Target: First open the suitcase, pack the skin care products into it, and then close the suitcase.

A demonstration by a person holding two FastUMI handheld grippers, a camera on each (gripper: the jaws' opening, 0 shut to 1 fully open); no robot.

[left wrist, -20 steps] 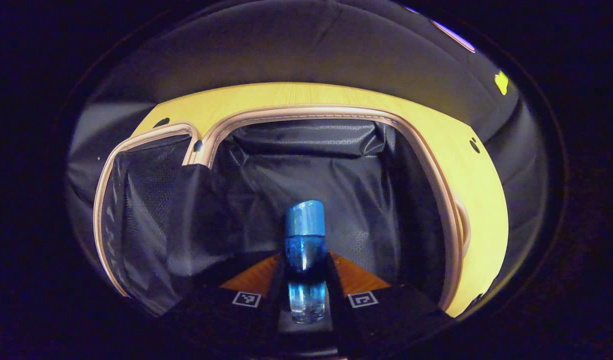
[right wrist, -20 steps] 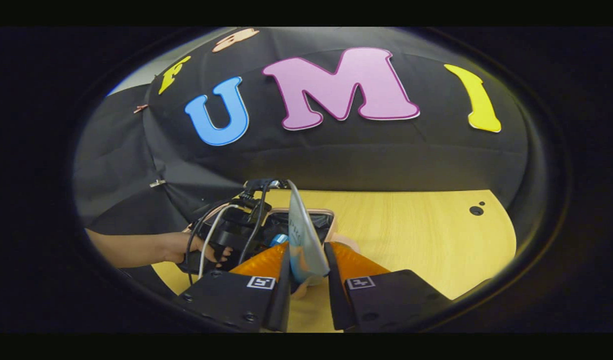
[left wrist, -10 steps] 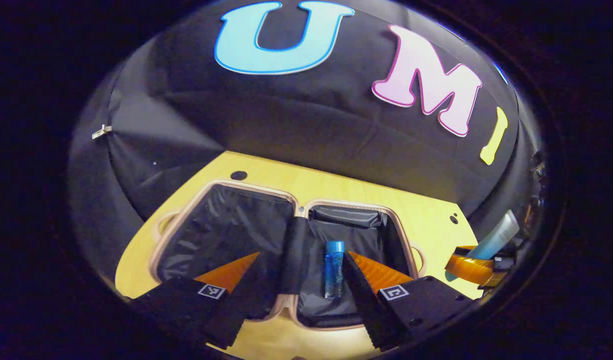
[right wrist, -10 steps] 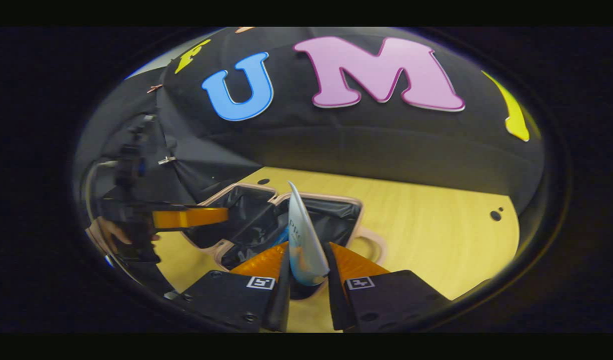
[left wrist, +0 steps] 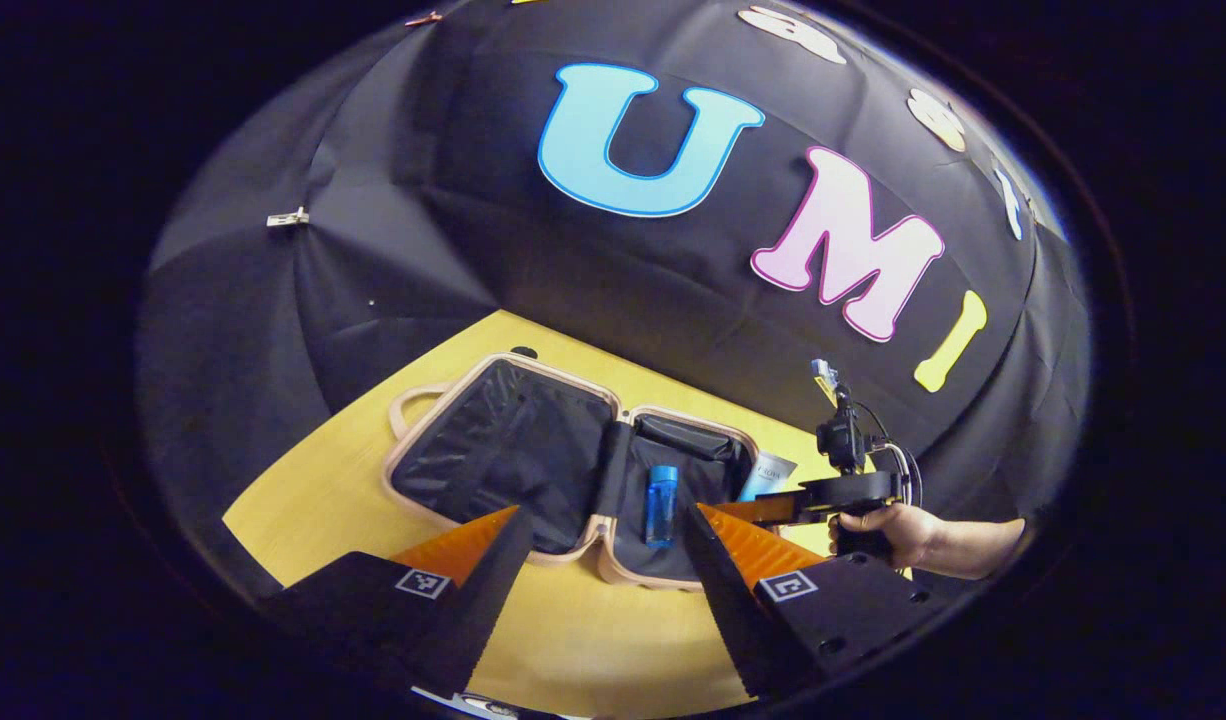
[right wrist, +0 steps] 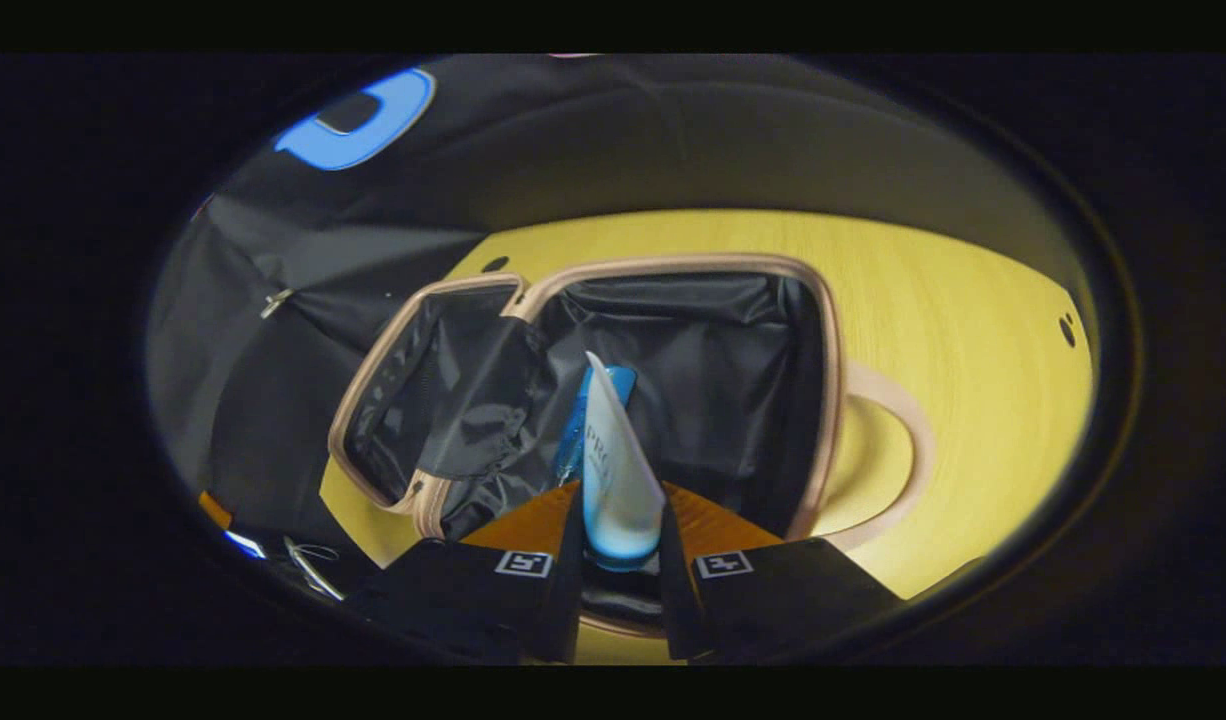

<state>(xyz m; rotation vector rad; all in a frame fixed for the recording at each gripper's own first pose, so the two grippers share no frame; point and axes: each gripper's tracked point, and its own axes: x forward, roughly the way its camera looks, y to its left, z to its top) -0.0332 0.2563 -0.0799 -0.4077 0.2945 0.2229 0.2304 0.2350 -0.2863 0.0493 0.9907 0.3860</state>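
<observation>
Change: left gripper (left wrist: 593,560) had backed off w/ jaws wide, nothing held; right gripper (right wrist: 618,555) had come over the suitcase (right wrist: 823,330).
Bottle: blue bottle (left wrist: 660,503) lay in right half.
Tube: white tube (right wrist: 613,470) clamped betw. right fingers, above lining.
Next (judgement): lower tube beside bottle, flat, then release.

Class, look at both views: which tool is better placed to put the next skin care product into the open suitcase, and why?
Right. The right tool grips the pale blue squeeze tube over the open pink-rimmed suitcase, beside the blue bottle inside. The left tool is open, empty and farther back.
</observation>
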